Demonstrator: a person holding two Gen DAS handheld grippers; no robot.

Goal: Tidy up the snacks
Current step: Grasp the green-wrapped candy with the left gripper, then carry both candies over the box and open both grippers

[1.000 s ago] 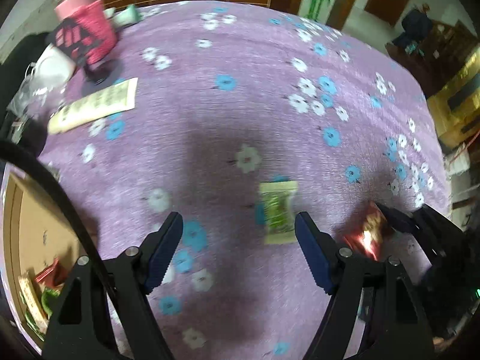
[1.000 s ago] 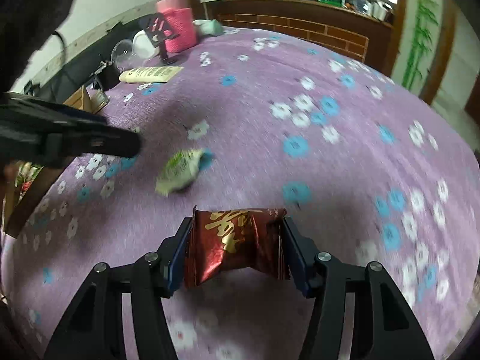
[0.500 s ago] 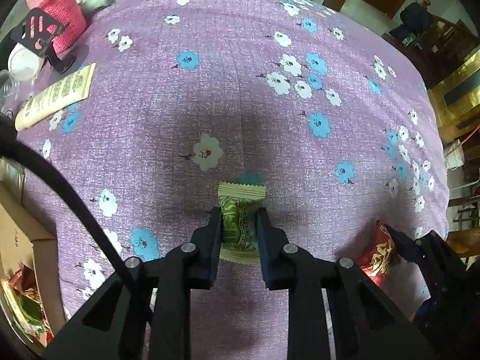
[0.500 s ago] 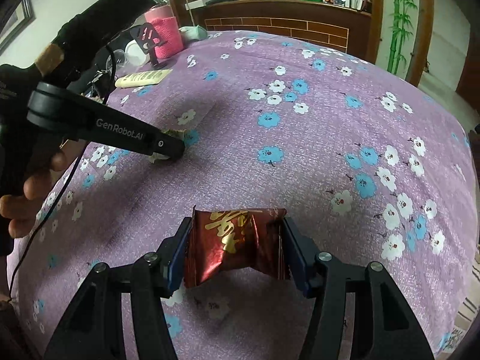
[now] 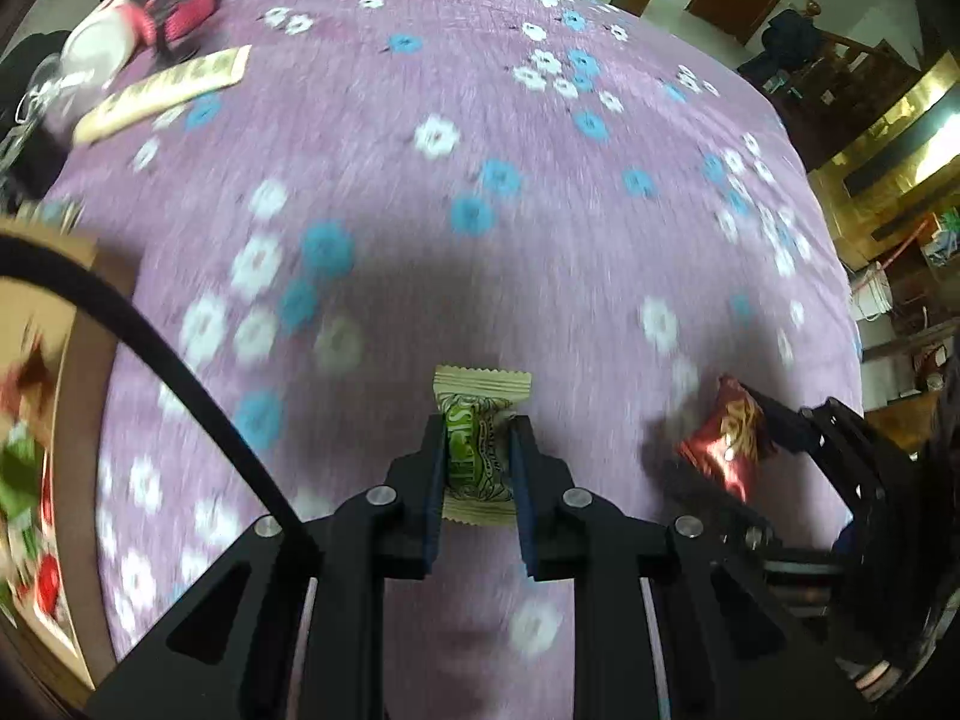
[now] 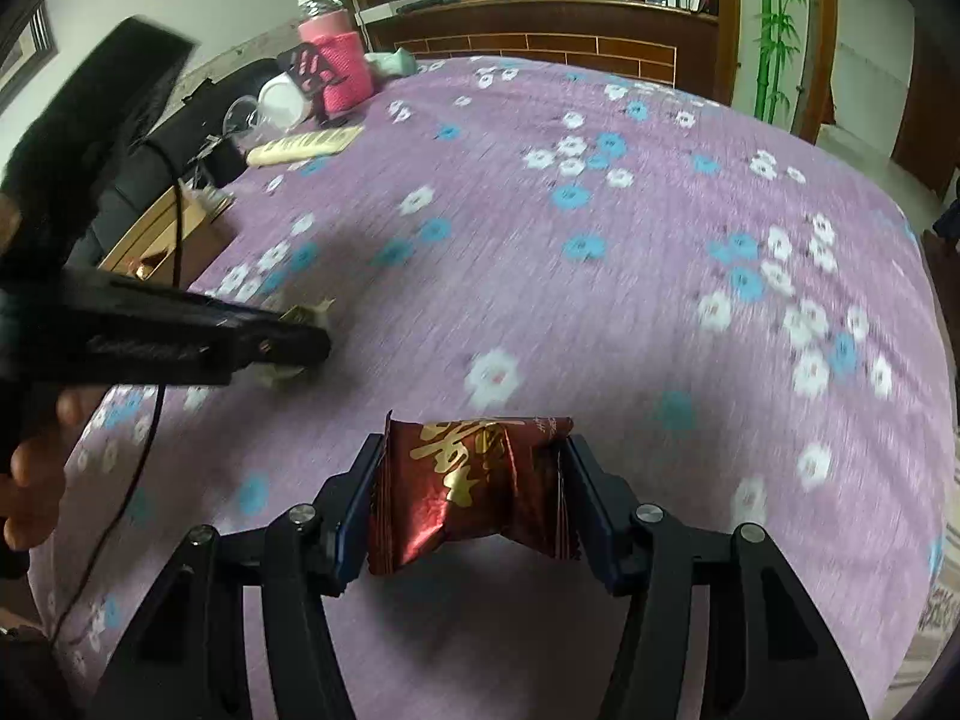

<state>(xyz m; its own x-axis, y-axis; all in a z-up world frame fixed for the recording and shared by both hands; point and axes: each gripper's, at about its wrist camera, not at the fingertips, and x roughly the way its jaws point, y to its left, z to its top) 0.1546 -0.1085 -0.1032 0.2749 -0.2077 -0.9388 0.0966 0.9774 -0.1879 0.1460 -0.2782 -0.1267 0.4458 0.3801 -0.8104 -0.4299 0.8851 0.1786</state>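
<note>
My left gripper (image 5: 478, 450) is shut on a green-and-cream wrapped candy (image 5: 477, 450), held just above the purple flowered cloth (image 5: 480, 180). In the right wrist view that same gripper (image 6: 300, 348) comes in from the left with the candy (image 6: 303, 318) at its tip. My right gripper (image 6: 474, 480) is shut on a dark red foil snack with gold lettering (image 6: 471, 480); the left wrist view shows this snack (image 5: 723, 438) at lower right. A cardboard box (image 5: 54, 420) with several red and green snacks sits at the left edge.
At the far left of the table stand a pink-sleeved jar (image 6: 333, 60), a white cup (image 6: 282, 99) and a flat cream packet (image 6: 306, 144). A black cable (image 5: 168, 360) crosses above the box. A person's hand (image 6: 30, 468) grips the left tool. The table's edge curves at right.
The left gripper closed on the green candy, then lifted it and moved left toward the box. The right gripper kept its hold on the red snack and drifted left too.
</note>
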